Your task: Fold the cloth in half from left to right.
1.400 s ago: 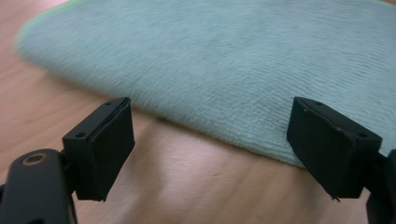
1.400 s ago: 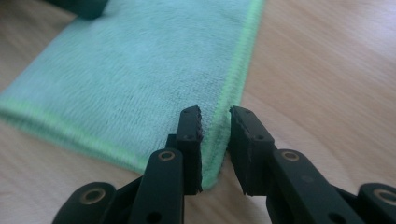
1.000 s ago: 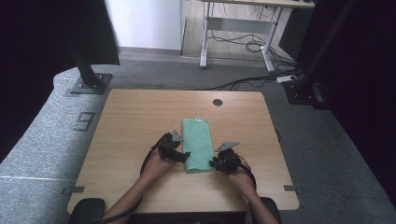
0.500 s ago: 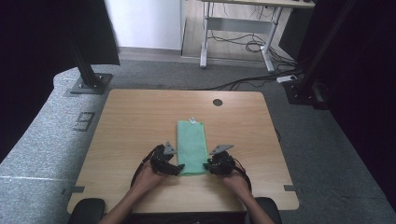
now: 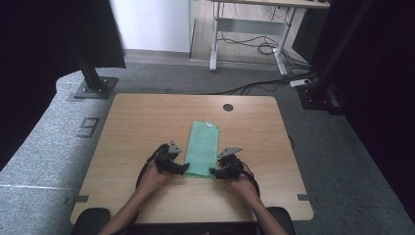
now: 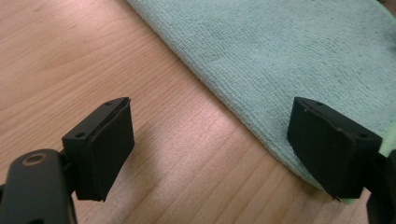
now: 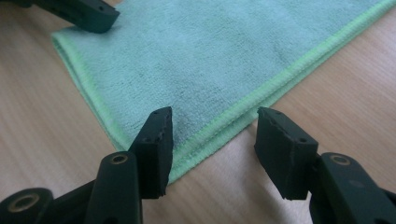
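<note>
The table [image 5: 147,122] is filling the middle of the high view; the folded green towel [image 5: 202,148] is lying at its centre, running toward you; your left gripper [image 5: 185,167] is sitting at the towel's lower left corner, jaws apart; your right gripper [image 5: 213,171] is straddling the lower right edge, jaws apart.

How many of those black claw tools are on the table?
2. The left gripper sits at the green towel's near left corner, the right gripper at its near right corner, both open.
</note>
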A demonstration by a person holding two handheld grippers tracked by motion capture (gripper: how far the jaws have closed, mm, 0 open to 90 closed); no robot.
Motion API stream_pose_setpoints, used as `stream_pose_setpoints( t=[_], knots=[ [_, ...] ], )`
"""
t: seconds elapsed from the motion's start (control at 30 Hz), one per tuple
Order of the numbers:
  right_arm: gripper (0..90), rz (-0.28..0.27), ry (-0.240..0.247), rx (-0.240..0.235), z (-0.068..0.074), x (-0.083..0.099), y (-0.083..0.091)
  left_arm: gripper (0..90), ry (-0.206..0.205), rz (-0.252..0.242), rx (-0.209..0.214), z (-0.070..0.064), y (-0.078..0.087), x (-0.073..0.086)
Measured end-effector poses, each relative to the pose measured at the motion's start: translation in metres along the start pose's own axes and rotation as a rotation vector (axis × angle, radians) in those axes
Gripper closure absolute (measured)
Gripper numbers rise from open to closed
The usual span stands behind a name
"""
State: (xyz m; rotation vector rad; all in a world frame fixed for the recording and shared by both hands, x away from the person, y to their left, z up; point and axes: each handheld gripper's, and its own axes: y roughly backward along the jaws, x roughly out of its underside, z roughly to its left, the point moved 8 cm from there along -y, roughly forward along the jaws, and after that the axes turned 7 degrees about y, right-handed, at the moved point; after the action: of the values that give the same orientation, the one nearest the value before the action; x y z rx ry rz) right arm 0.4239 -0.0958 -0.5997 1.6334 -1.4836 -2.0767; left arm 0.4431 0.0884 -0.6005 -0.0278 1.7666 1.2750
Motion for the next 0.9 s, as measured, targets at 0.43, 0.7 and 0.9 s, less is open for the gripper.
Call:
stream_pose_setpoints(
  t=[0.43,0.7,0.9],
  knots=[
    [46.1,-0.015,-0.009,0.015,-0.010,-0.009,-0.009,15.4,-0.032,0.016,-0.019,-0.003,0.008,0.008],
    [40.9,-0.025,-0.017,0.022,-0.013,-0.009,-0.011,15.9,0.028,-0.009,0.032,0.003,0.005,0.010],
    [32.9,-0.033,-0.015,0.041,-0.016,-0.009,-0.009,14.9,0.028,-0.030,0.062,-0.001,0.013,0.007]
  ],
)
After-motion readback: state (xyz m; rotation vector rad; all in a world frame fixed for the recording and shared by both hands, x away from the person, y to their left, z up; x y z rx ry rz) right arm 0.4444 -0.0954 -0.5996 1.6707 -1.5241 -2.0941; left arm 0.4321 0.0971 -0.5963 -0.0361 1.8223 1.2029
